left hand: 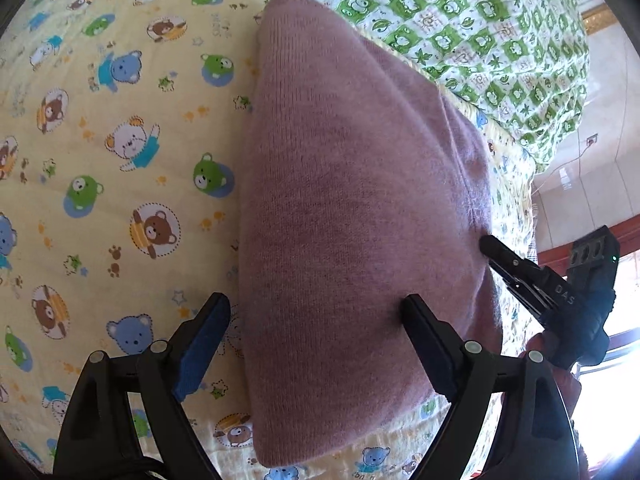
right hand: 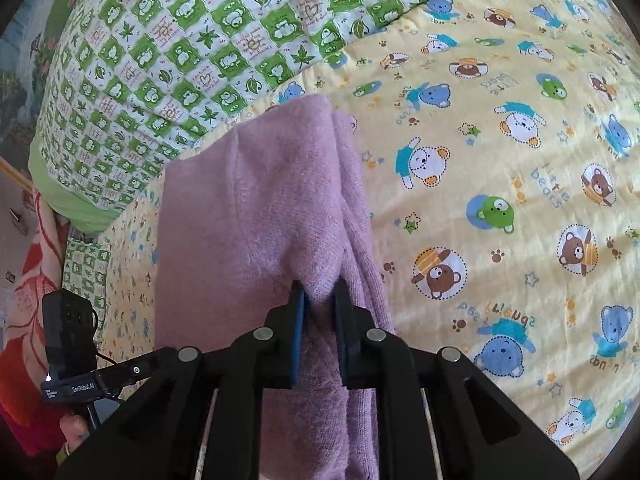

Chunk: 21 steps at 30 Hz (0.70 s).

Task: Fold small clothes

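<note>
A mauve knitted garment point(left hand: 352, 184) lies folded lengthwise on the yellow bear-print sheet point(left hand: 120, 140). My left gripper point(left hand: 316, 312) is open, its left finger over the sheet and its right finger point(left hand: 424, 332) resting on the garment's near part. My right gripper point(right hand: 320, 300) is shut on a pinched fold of the same garment point(right hand: 260, 200) near its edge. The right gripper also shows in the left wrist view point(left hand: 520, 272), touching the garment's right edge.
A green-and-white frog-print quilt point(right hand: 180, 48) lies bunched along the far side of the bed. The bed edge drops to the floor on the right in the left wrist view point(left hand: 536, 200). An orange floral blanket point(right hand: 36, 264) hangs at the left.
</note>
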Available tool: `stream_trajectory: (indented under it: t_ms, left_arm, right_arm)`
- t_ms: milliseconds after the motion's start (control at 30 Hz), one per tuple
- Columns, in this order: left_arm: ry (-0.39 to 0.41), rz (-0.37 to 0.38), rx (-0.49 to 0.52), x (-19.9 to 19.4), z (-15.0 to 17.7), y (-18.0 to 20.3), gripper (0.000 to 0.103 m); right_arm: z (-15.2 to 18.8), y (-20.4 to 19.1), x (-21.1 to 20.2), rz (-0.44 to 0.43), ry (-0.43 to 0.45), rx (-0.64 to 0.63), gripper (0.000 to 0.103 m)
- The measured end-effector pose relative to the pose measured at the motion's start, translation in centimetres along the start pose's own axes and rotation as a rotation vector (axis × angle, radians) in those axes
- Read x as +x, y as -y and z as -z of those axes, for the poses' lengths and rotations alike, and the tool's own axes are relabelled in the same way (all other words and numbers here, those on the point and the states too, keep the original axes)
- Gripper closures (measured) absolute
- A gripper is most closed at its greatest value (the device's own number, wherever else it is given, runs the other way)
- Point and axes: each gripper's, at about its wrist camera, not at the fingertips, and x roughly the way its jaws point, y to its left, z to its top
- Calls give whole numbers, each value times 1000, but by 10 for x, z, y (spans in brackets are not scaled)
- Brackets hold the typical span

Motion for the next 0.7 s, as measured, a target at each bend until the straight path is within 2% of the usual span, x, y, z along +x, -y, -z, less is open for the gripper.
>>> stream_trajectory:
  t_ms: [67,133,200,267,400,533,700]
  left_arm:
    - [5,11,-12,-3,-3,1,14]
    - [9,17,-18,-6,-3,0,14]
    - [12,15,-22,-8,-1,-3,14]
    - [6,14,-26,-6,-1,-5,14]
    - [-2,24,-40,-4,-1,-13,14]
    - [-18,45,-48,4,-7,-15,14]
    - [-32,97,-118,16,-19,-25,14]
  right_arm:
    - [-1,-6,-9,25,21,-10,78]
    - [1,-10,-19,37,48,-6,64]
    - [5,-12,-26,19,68,4,30]
    - [11,-17,-28,-2,74,-6,20]
    - [17,-22,-11,23,18,-69,20]
    - [13,-14,3,28,-7,-71,20]
    - [3,3,20,-17,-59,-39,20]
